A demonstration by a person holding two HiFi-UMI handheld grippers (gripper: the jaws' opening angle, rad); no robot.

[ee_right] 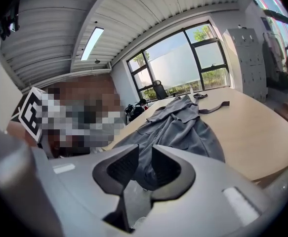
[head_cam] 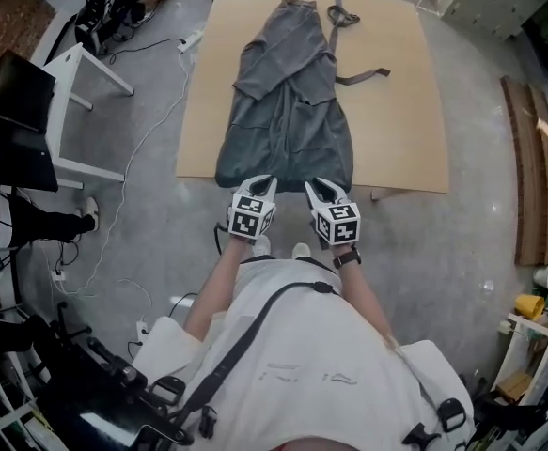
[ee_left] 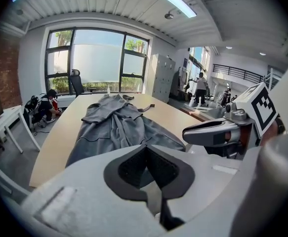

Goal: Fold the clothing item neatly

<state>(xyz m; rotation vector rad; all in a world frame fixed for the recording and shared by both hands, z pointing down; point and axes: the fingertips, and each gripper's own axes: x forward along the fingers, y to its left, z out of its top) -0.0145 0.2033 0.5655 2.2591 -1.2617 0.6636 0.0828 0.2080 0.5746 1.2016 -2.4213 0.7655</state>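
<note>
A grey robe [head_cam: 288,111] lies lengthwise on the tan table [head_cam: 396,111], its hem at the near edge and its belt [head_cam: 358,75] trailing to the right. Both grippers hover side by side at that hem. The tips of my left gripper [head_cam: 264,184] are shut in the left gripper view, with nothing seen between them [ee_left: 144,148]; the robe [ee_left: 114,125] lies ahead of them. My right gripper [head_cam: 317,188] shows a narrow gap between its pads [ee_right: 144,147]. The robe's grey cloth [ee_right: 183,127] shows through that gap, and the pads do not press on it.
A white desk [head_cam: 86,73] and a dark monitor [head_cam: 15,120] stand to the left, with cables [head_cam: 133,158] across the floor. Wooden planks [head_cam: 532,167] lie to the right. A person crouches beyond the table's left side [ee_left: 47,107]; others stand far off [ee_left: 200,88].
</note>
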